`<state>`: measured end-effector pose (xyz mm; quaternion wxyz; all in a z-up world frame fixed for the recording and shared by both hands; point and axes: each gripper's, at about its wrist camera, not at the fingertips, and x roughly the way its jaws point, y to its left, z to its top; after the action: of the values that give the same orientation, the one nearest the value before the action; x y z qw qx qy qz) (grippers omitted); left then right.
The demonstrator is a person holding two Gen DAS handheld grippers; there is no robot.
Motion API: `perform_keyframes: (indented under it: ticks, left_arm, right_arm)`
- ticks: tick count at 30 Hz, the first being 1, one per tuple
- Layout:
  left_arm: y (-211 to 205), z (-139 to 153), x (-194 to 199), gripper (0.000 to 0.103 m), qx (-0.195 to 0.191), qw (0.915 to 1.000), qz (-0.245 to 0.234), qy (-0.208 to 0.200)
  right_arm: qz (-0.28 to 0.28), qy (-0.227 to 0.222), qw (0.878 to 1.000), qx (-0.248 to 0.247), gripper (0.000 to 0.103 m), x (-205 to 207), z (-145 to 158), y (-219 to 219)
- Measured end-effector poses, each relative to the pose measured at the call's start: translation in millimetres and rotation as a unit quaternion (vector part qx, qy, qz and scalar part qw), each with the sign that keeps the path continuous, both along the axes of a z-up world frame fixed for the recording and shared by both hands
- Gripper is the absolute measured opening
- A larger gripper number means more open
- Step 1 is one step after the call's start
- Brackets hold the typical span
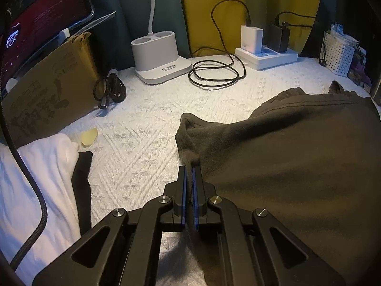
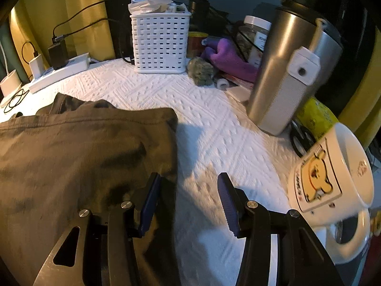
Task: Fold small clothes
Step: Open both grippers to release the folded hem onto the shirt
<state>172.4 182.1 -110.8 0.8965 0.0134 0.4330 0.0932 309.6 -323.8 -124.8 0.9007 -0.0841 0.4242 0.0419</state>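
Observation:
A dark olive-brown garment (image 1: 285, 155) lies on the white textured cover (image 1: 142, 131), filling the right side of the left wrist view. My left gripper (image 1: 189, 169) is shut on the garment's left edge, a thin fold of cloth pinched between the blue pads. In the right wrist view the same garment (image 2: 71, 155) spreads across the left half, its stitched hem toward the back. My right gripper (image 2: 188, 176) is open at the garment's right edge. Its left finger (image 2: 150, 200) is over the cloth and its right finger (image 2: 228, 202) over bare cover (image 2: 214, 131). Nothing is between its pads.
Left side: cardboard box (image 1: 47, 83), white folded cloth (image 1: 35, 166), black strap (image 1: 82, 178). At the back: lamp base (image 1: 159, 54), coiled cable (image 1: 214, 71), power strip (image 1: 266, 57). Right side: white basket (image 2: 159, 45), steel tumbler (image 2: 285, 71), bear mug (image 2: 333, 171), purple cloth (image 2: 228, 57).

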Motion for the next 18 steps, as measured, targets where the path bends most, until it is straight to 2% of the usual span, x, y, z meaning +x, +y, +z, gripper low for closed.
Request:
perform_keyframes:
  ticks: [5, 8, 12, 18]
  left_arm:
    - [-5, 1, -2, 0.004, -0.003, 1.0, -0.007, 0.002]
    - [-6, 3, -7, 0.004, -0.018, 0.9998, -0.01, -0.003]
    - [-10, 0, -9, 0.004, -0.005, 0.9998, -0.018, 0.0]
    - [-7, -4, -9, 0.004, -0.005, 0.9999, -0.01, 0.002]
  right_arm:
    - [-0.005, 0.001, 1.0, 0.005, 0.052, -12, 2, -5]
    - [-0.006, 0.004, 1.0, 0.017, 0.052, -17, 3, -7]
    - [0.013, 0.026, 0.999, 0.043, 0.052, -25, -1, -5]
    - [0.016, 0.014, 1.0, 0.016, 0.051, -39, -4, -3]
